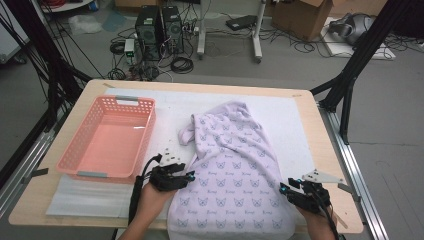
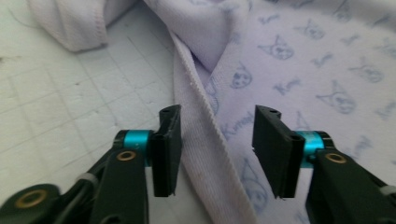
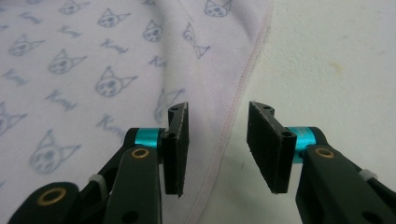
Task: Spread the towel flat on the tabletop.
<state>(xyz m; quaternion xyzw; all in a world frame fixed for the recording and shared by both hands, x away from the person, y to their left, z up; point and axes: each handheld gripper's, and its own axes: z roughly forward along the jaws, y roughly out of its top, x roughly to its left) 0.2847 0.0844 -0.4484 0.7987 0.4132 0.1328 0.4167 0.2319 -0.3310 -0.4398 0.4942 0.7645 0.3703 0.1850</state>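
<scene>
**Both claws spread at the edges of the lilac garment**

High view: a lilac garment [image 1: 232,170] printed with small cat faces lies across the middle and lower centre of the frame, on a white mat [image 1: 295,125] that covers the wooden desk [image 1: 327,150]. A pink basket [image 1: 107,137] sits at centre left, just beside the garment's upper part. The left claw [image 1: 190,176] rests at the garment's left edge in the lower centre-left; the right claw [image 1: 284,190] sits at its right edge in the lower right. A hand [image 1: 150,197] comes up from the bottom edge behind the left claw.

Left gripper view: the left claw [image 2: 215,140] is spread, its jaws standing either side of the garment's ribbed hem [image 2: 205,140], which runs from top centre down to the bottom of the frame. The printed cloth fills the right half; the gridded mat [image 2: 60,107] fills the left.

Right gripper view: the right claw [image 3: 217,144] is also spread, straddling the stitched edge [image 3: 236,107] of the garment. Cloth lies at left, bare mat [image 3: 336,60] at right. Whether the jaws touch the cloth I cannot tell.
</scene>
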